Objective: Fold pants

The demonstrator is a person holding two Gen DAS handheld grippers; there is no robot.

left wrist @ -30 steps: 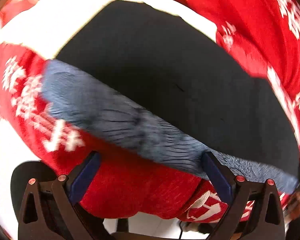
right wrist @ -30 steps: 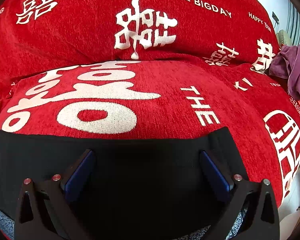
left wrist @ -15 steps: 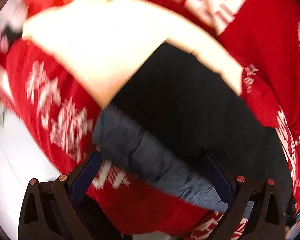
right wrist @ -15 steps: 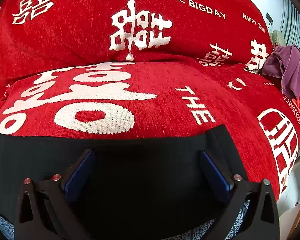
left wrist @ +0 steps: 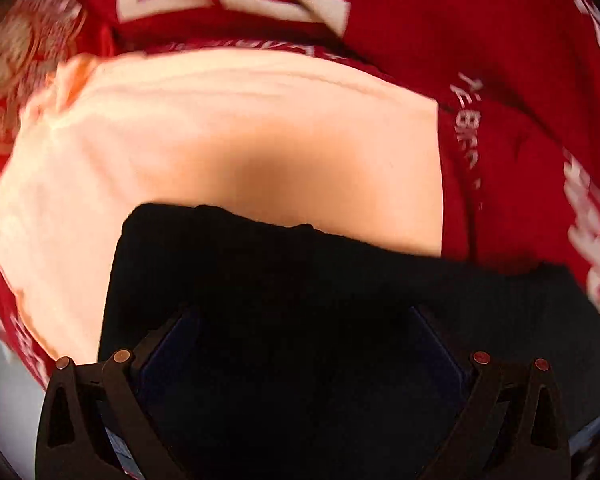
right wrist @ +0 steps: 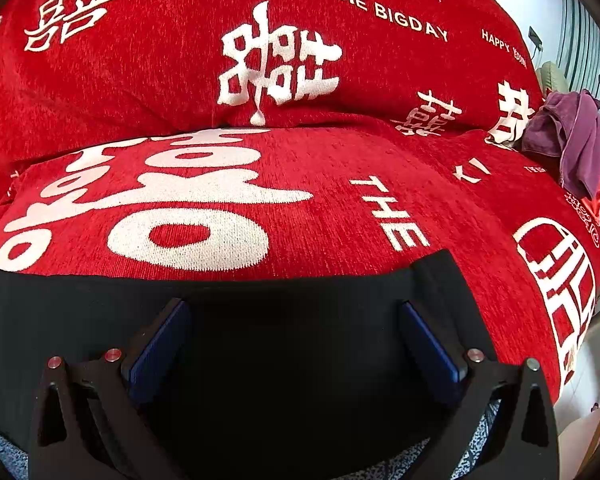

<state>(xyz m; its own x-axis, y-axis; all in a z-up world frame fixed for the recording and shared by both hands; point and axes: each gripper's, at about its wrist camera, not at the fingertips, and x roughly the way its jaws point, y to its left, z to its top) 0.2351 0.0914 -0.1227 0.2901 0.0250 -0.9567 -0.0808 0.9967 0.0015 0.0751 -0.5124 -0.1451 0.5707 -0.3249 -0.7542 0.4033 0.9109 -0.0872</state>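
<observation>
Both tools stood with fingers spread wide over the black pants: the left tool above a corner of the pants, the right tool above their far edge. The pants lay on a red sofa cover, a pale cloth beyond them at left, a purple garment farther off at right.

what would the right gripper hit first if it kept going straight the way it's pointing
Probably the black pants lying between and just ahead of the open right gripper; past their edge comes the red sofa cover. Depth is hard to judge here.
</observation>
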